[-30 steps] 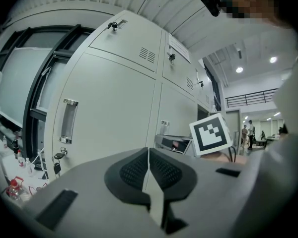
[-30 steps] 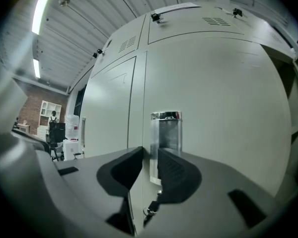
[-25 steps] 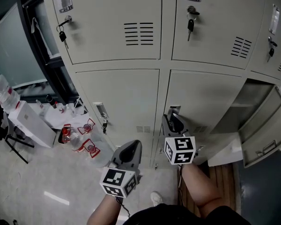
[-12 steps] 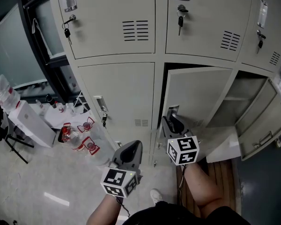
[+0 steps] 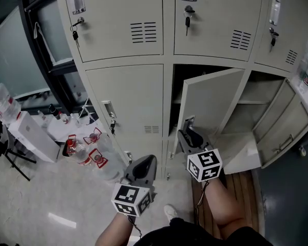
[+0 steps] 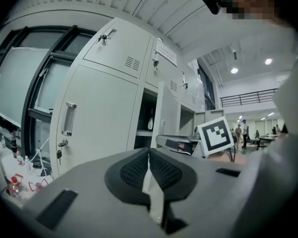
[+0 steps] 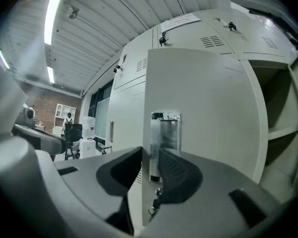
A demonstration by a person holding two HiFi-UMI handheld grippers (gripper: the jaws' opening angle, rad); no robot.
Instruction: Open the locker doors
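The beige lockers fill the head view. The lower middle door (image 5: 208, 101) stands partly swung out, and my right gripper (image 5: 187, 134) is clamped on its free edge just below the recessed handle (image 5: 189, 121). In the right gripper view the door edge (image 7: 154, 98) runs between the jaws of the right gripper (image 7: 150, 157), which have just been opening slightly. My left gripper (image 5: 150, 159) hangs low in front of the closed lower left door (image 5: 128, 96). Seen in its own view, the left gripper (image 6: 149, 155) has its pads together, holding nothing. The lower right door (image 5: 285, 124) hangs wide open.
The upper doors (image 5: 118, 19) are closed, with keys in their locks. Water bottles (image 5: 82, 150), a white box (image 5: 31, 135) and a clear bag lie on the floor at left. A black window frame (image 5: 41, 40) borders the lockers. Wooden boards (image 5: 241, 183) lie under the open doors.
The lower middle door went from closed to partly swung out, showing the dark inside. My right gripper drew back towards me with it. The left gripper barely shifted in view.
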